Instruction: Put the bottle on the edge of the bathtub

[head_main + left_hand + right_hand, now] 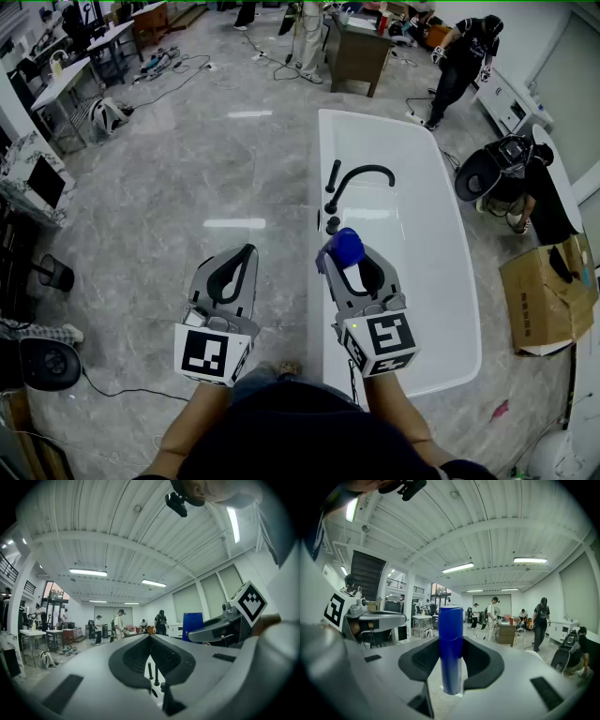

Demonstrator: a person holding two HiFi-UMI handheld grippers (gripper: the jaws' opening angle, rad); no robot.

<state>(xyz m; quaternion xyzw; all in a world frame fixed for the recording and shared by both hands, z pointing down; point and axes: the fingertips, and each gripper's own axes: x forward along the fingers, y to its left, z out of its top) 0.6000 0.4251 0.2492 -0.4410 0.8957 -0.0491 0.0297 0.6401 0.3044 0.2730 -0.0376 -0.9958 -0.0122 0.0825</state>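
A blue bottle stands upright between the pads of my right gripper, which is shut on it. It hangs over the left rim of the white bathtub, just in front of the black faucet. In the right gripper view the bottle fills the gap between the pads of the right gripper. My left gripper is beside it over the grey floor, to the left of the tub, shut with nothing in it. The left gripper view shows the left gripper with its tips together, and the bottle off to the right.
A cardboard box lies on the floor right of the tub. A person in black and a desk are beyond its far end. A black bin, tables and cables line the left side.
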